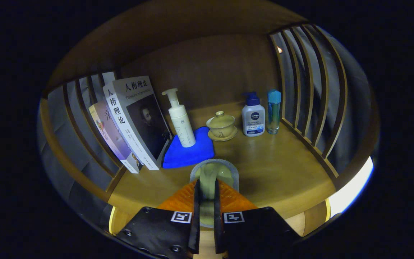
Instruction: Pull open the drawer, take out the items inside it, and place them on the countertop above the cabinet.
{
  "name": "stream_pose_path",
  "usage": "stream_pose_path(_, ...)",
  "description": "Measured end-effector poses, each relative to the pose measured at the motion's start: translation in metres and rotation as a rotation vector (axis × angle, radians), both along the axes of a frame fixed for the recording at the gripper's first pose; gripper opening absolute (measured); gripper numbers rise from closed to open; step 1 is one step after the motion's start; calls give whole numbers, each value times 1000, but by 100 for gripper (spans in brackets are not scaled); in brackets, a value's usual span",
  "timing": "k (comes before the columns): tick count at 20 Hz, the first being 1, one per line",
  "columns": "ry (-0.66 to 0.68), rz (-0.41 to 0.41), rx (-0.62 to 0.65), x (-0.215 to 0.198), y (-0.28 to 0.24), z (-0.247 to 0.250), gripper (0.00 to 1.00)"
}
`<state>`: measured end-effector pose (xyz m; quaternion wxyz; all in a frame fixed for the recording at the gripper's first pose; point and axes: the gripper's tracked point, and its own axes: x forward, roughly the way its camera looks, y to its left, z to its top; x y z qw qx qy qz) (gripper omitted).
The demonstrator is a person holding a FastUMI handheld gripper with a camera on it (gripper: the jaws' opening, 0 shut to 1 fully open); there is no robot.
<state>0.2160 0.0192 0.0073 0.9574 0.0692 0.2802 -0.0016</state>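
From my seat at the controls I look across the brown wooden countertop (286, 172), which is fenced at both sides by curved wooden slat rails (311, 90). Farthest left, two paperback books lean against the left rail: a pastel-covered one (111, 135) behind, and a grey-and-white one with a portrait on its cover (138, 118) in front. Just beside them a bright blue folded cloth (189, 151) lies flat, and a tall white pump bottle (180, 120) stands upright on it. Next comes a yellow-green ceramic lidded tea bowl on its saucer (222, 126), well beyond my fingers. Then a squat white pump bottle with a blue top (253, 117), and touching or just beside it a slim clear bottle with a teal cap (274, 111) near the right rail.

My gripper (207, 196) has its jaws drawn nearly together, both fingers pressing on a pale translucent pouch with a greenish item inside (214, 172). The pouch sits just ahead of the fingertips, over the front of the countertop; whether it touches the wood I cannot tell.
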Motion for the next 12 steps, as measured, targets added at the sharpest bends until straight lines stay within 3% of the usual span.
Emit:
stream_pose_path(4,-23,4,-44,7,-4,-6,26)
stream_pose_path(7,-59,17,-82,11,-3,-7,43)
stream_pose_path(10,-126,11,-124,12,-5,4,98)
stream_pose_path(12,-164,9,-152,6,-5,13,99)
